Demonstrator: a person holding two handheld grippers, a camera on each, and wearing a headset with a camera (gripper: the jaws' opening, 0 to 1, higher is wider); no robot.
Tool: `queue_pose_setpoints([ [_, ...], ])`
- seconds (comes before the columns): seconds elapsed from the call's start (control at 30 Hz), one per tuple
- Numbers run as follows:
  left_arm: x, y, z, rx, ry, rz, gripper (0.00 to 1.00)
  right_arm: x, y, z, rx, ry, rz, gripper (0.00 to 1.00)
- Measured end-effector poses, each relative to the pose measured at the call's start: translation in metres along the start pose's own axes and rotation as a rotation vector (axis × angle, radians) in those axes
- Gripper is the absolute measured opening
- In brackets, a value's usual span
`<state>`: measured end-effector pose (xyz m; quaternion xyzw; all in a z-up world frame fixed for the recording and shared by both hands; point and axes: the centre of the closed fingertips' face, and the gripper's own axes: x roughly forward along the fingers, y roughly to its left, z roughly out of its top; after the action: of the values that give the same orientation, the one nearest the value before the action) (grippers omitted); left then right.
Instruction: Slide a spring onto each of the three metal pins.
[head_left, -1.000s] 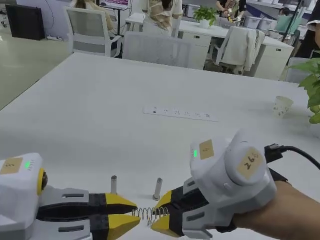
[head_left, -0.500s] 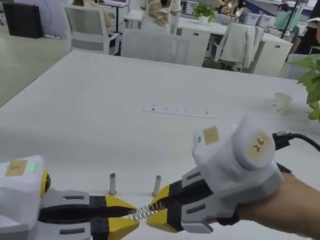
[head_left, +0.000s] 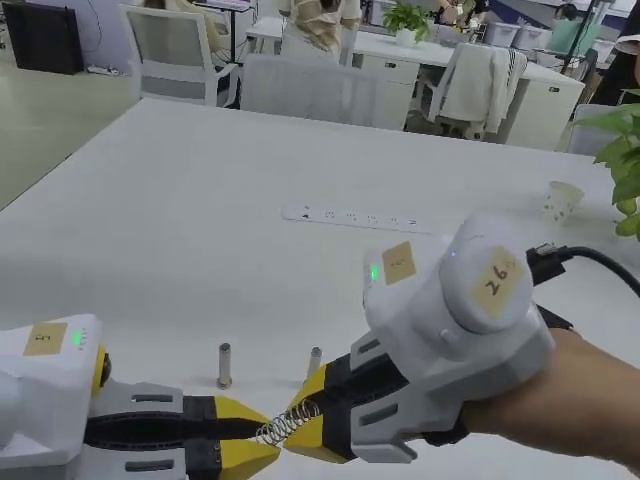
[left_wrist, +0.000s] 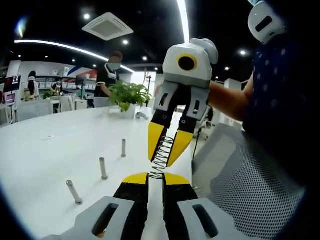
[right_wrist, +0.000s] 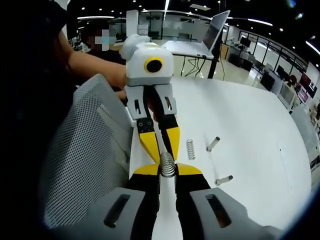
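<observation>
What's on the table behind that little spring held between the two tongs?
Behind the spring: two bare upright pins, then a power strip. The right tongs probably cover the third pin.

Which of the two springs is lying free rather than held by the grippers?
The loose spring, lying flat on the table beside the jaws in the right gripper view. The held spring is off the table, gripped between the left gripper and right gripper.

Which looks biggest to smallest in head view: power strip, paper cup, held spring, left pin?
1. power strip
2. paper cup
3. spring and left pin: about alike; the spring is nearer the camera, so unranked.
</observation>
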<state>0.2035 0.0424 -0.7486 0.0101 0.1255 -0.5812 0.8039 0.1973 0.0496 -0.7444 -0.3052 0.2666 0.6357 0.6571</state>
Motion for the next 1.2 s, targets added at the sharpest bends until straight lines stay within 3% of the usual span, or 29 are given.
queue_pose_setpoints([
  [0.3,0.003,0.001,0.000,0.005,0.000,0.004,0.03,0.000,-0.001,-0.003,-0.005,0.026,-0.003,0.08],
  [0.57,-0.001,0.003,-0.001,-0.019,-0.005,0.020,0.14,-0.005,-0.007,-0.010,0.011,0.042,-0.018,0.08],
  [0.77,-0.009,0.010,-0.006,-0.041,-0.006,0.057,0.22,-0.014,-0.016,-0.021,0.026,0.067,-0.043,0.08],
  [1.2,-0.034,0.033,-0.021,-0.073,0.011,0.184,0.43,-0.039,-0.037,-0.047,0.080,0.111,-0.122,0.08],
])
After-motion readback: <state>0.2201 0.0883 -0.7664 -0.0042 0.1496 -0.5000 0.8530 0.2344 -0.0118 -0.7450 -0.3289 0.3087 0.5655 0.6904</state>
